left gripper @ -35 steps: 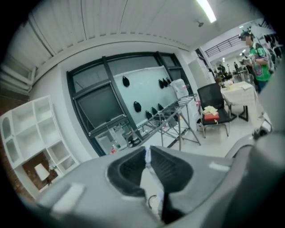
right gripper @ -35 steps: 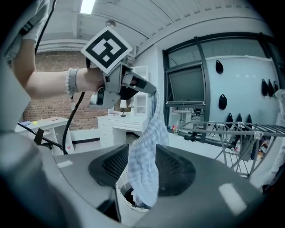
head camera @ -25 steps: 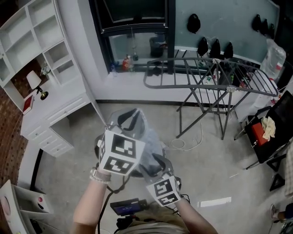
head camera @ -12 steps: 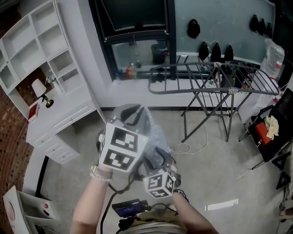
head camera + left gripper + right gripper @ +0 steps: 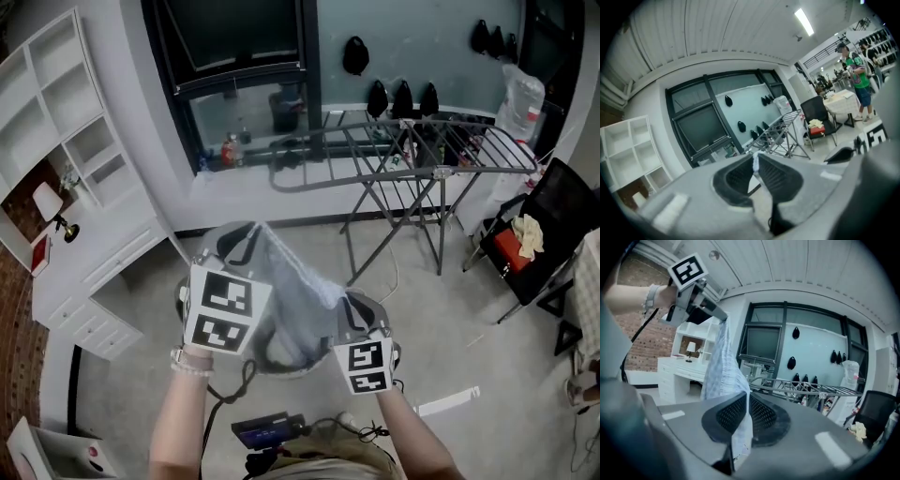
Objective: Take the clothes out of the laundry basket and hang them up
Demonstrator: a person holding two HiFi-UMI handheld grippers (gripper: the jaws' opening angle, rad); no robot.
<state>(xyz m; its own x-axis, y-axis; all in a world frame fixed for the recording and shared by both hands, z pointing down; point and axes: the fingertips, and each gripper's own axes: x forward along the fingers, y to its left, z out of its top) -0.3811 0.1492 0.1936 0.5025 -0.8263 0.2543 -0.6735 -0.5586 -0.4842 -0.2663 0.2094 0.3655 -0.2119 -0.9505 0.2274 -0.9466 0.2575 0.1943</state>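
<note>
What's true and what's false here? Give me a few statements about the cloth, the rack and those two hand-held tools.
The left gripper and right gripper both grip the pale garment. True; the right jaws have just been closing onto it.
The garment hangs on the drying rack. False: it stretches between the grippers, apart from the rack.
The left jaws stand wide open. False: they pinch the garment.
Cloths lie on the black chair. True.

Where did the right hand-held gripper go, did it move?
Yes. The right hand-held gripper moved right, toward the rack, and its jaws have just been closing on the cloth.
</note>
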